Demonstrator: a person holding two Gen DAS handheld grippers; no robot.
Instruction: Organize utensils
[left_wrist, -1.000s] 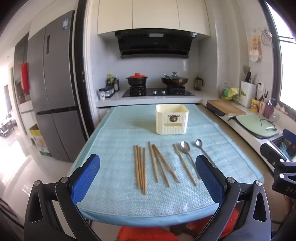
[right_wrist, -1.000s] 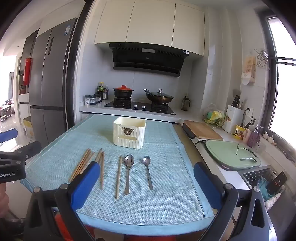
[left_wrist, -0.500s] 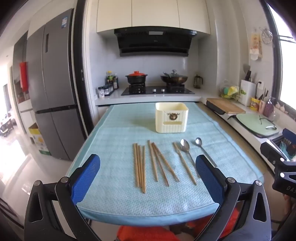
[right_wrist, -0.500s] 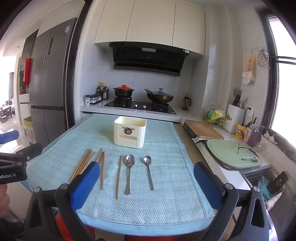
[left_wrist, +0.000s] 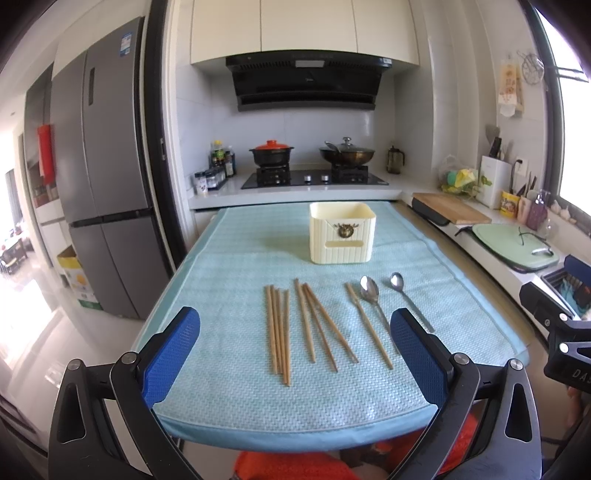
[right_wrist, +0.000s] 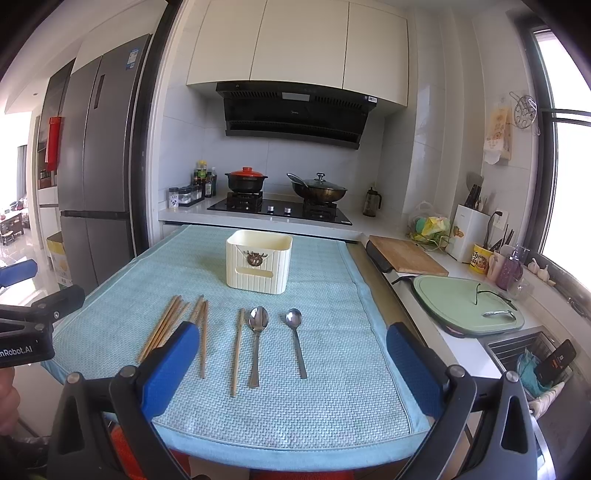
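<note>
A: Two spoons on the mat, both shiny metal, oval bowls pointing up the frame. The larger spoon (right_wrist: 257, 341) sits centre, the smaller spoon (right_wrist: 296, 339) just to its right, apart from it.

B: And the chopsticks (left_wrist: 300, 325)?

A: Slim pale wood. In the left view I count four in a tight parallel bundle at centre-left, three fanned loosely beside them, and one lone stick (right_wrist: 237, 350) just beside the larger spoon. Eight in all.

B: One holder?

A: One cream plastic utensil box (right_wrist: 258, 262), ribbed walls, rounded corners, a small bronze emblem on the front. It stands upright above the cutlery, well apart from it.

B: Surface?

A: A light-blue woven cloth (right_wrist: 314, 398) with a waffle texture covers the bench.

B: Grippers?

A: Left hand-held gripper (left_wrist: 295, 365) spread wide at the bottom of its frame, blue padded fingers clutching nothing. Right hand-held gripper (right_wrist: 291, 369) likewise spread wide and empty.
</note>
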